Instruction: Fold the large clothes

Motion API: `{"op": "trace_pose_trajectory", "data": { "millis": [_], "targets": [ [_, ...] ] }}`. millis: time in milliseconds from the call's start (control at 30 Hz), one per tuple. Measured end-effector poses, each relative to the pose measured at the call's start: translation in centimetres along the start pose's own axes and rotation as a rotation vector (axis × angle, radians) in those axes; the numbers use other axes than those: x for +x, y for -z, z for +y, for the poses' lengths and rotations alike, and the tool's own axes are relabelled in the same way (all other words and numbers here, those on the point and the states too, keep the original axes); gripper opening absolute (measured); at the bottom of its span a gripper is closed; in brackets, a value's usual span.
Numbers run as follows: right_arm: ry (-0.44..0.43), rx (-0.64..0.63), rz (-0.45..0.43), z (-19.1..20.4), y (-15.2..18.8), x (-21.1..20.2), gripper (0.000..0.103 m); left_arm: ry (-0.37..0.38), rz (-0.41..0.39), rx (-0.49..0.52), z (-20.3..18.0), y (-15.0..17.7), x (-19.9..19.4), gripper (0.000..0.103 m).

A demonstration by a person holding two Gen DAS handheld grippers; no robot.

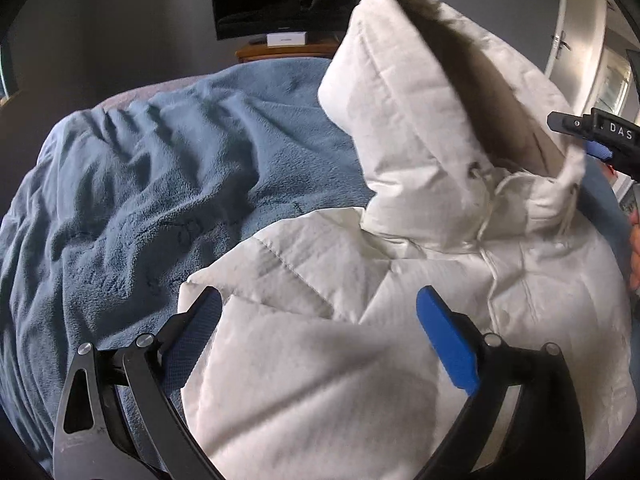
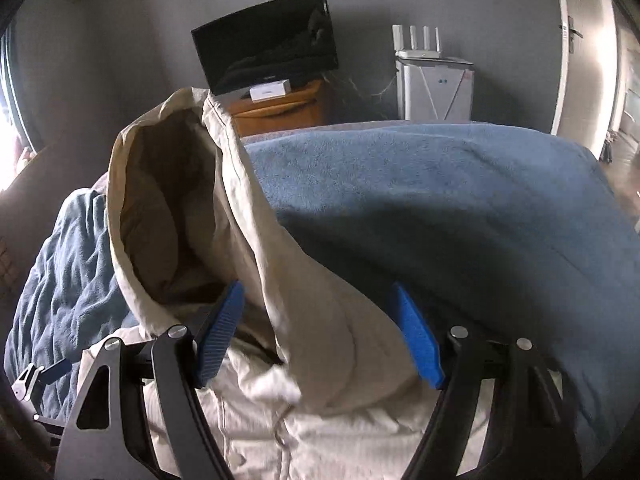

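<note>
Lying on the blue blanket (image 1: 140, 184), the white puffer jacket (image 1: 320, 360) has its hood (image 2: 168, 200) standing up. My left claw (image 1: 320, 340) and right claw (image 2: 320, 336) both gape wide above it, gripping nothing.

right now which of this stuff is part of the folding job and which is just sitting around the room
Part of the job:
- white padded jacket, hood standing up
- left gripper, open over the jacket
- right gripper, open at the hood
- blue blanket underneath

Just lying about:
- dark screen
- white box
- wooden stand
- router
- door
</note>
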State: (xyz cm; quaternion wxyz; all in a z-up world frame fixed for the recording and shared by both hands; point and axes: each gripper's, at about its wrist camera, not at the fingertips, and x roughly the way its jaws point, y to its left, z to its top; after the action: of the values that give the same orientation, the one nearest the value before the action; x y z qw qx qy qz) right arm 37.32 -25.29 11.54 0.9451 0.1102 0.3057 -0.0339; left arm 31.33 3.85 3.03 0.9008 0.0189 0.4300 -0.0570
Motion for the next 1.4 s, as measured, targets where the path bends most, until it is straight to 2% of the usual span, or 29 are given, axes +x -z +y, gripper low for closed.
{"op": "trace_pose_trajectory", "data": {
  "millis": [33,67,100,133,200,267,367,500,633,733,833,900,933,967,1000,1033,1067,1100,1133,1167,1267,1400],
  "targets": [
    [-0.009,-0.007,-0.002,0.1,-0.2,0.2,0.060,0.008,-0.004,-0.009,0.1,0.0,0.0,0.094],
    [-0.034,-0.014,0.003,0.3,-0.1,0.4,0.032,0.029,-0.013,-0.015,0.1,0.1,-0.2,0.094],
    [-0.052,-0.021,0.011,0.3,0.1,0.6,0.021,0.045,-0.025,-0.014,0.1,0.2,-0.5,0.094],
    [-0.048,-0.042,0.007,0.3,0.6,0.3,0.017,0.052,-0.039,-0.009,0.0,0.3,-0.8,0.094],
    [-0.092,-0.074,-0.040,0.1,1.9,-1.0,0.012,0.052,-0.077,0.011,-0.2,0.4,-1.8,0.094],
    [-0.117,-0.106,-0.093,-0.2,3.9,-2.9,0.010,0.028,-0.120,0.023,-0.3,0.5,-2.9,0.094],
    [-0.116,-0.173,-0.140,-0.6,7.3,-5.4,0.010,0.069,-0.171,0.005,-0.4,0.4,-4.6,0.094],
    [-0.137,-0.177,-0.148,-1.5,10.5,-7.2,0.010,0.073,-0.229,0.013,-1.3,0.2,-6.5,0.094],
    [-0.170,-0.094,-0.127,-2.8,12.9,-8.2,0.010,0.019,-0.271,0.069,-2.7,-0.1,-8.1,0.094],
    [-0.186,-0.020,-0.102,-4.2,14.1,-8.0,0.010,-0.051,-0.303,0.104,-3.3,0.0,-9.5,0.094],
    [-0.191,0.002,-0.068,-4.4,14.9,-7.9,0.010,-0.096,-0.335,0.123,-3.2,0.4,-11.0,0.092],
    [-0.191,-0.025,-0.046,-4.1,15.2,-8.1,0.010,-0.107,-0.320,0.159,-3.3,0.8,-11.5,0.058],
    [-0.182,-0.043,-0.031,-3.8,15.3,-8.1,0.011,-0.099,-0.288,0.184,-3.4,1.1,-11.5,0.020],
    [-0.169,-0.065,-0.008,-3.5,15.4,-8.3,0.016,-0.114,-0.249,0.205,-3.4,1.7,-11.4,0.018],
    [-0.153,-0.079,0.012,-3.2,15.7,-8.6,0.018,-0.110,-0.235,0.216,-3.4,2.3,-11.6,0.017],
    [-0.157,-0.086,0.023,-3.0,15.9,-8.9,0.024,-0.090,-0.231,0.226,-3.3,3.1,-12.1,0.016],
    [-0.185,-0.090,0.036,-2.9,16.1,-9.4,0.039,-0.079,-0.230,0.235,-3.3,3.8,-12.5,0.016],
    [-0.204,-0.092,0.038,-2.9,16.6,-9.9,0.049,-0.067,-0.227,0.244,-3.2,4.6,-12.9,0.016],
    [-0.213,-0.100,0.025,-2.9,17.0,-11.0,0.065,-0.047,-0.224,0.251,-3.1,5.6,-13.6,0.015],
    [-0.219,-0.105,0.014,-2.9,17.3,-11.7,0.069,-0.032,-0.224,0.252,-3.0,6.4,-14.0,0.015],
    [-0.271,-0.114,0.006,-3.0,17.8,-13.2,0.069,-0.007,-0.219,0.256,-3.2,9.3,-14.6,0.016],
    [-0.256,-0.130,0.013,-2.5,18.4,-14.2,0.069,-0.006,-0.147,0.247,-2.9,12.5,-11.6,0.016]
  ]
}}
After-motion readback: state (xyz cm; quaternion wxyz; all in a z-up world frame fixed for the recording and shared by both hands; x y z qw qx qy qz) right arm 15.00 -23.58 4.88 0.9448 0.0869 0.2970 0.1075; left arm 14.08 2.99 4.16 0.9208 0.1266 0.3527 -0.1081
